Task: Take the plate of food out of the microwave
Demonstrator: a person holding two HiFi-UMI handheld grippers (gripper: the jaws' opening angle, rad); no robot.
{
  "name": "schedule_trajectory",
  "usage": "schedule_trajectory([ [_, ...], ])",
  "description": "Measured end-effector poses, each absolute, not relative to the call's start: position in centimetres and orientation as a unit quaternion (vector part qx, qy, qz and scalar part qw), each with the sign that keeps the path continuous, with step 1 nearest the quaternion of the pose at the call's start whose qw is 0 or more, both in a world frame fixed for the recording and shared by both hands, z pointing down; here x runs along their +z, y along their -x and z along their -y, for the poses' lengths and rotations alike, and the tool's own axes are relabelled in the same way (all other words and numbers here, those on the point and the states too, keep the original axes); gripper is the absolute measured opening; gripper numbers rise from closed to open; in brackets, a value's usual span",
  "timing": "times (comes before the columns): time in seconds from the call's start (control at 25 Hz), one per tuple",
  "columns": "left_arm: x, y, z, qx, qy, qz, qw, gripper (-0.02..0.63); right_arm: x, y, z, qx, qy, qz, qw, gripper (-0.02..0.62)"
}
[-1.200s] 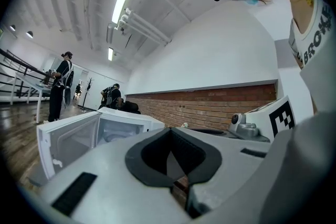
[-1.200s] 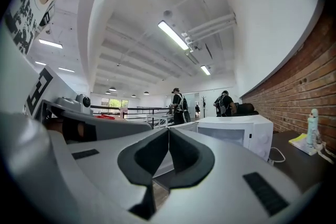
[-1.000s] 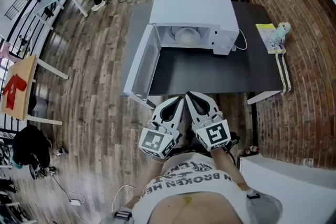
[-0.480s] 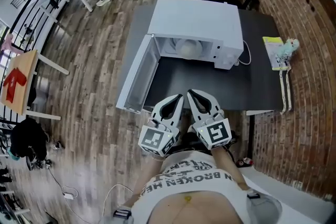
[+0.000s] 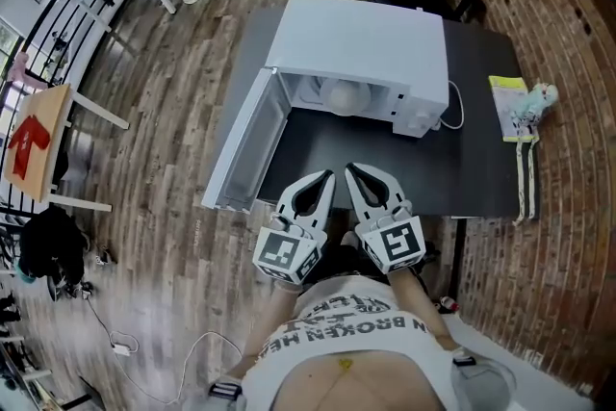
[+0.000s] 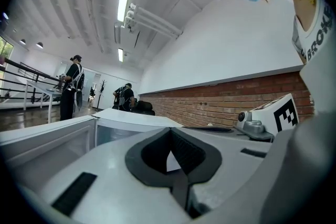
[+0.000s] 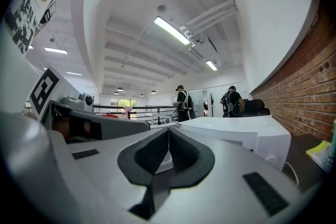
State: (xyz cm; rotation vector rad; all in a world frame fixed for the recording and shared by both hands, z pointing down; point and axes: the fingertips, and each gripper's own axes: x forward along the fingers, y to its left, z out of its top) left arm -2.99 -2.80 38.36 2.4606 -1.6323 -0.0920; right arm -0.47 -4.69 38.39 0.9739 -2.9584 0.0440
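My left gripper (image 5: 325, 178) and right gripper (image 5: 354, 170) sit side by side at lower centre of the head view, jaws pressed together on nothing, pointing level at the boxy white microwave (image 5: 366, 43) on the dark grey table (image 5: 404, 164). Its white door (image 5: 245, 144) hangs open at the left. The pale, rounded plate of food (image 5: 345, 96) sits inside the cavity, well apart from my tips. I judge I should spread the jaws before entering, keep clear of the door, and meet the plate's rim level.
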Motion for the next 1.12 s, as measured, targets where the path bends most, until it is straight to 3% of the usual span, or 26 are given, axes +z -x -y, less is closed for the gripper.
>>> schedule_trajectory([
  [0.52,38.6,3.3,9.6,-0.037,-0.86,0.499,0.101,0.006,38.9,0.2,10.5,0.014,-0.364,0.931,0.031,0.008],
  [1.12,39.8,7.9,18.6,-0.034,-0.885,0.449,0.116,0.006,40.4,5.1,19.2,0.02,-0.4,0.915,0.055,0.008],
])
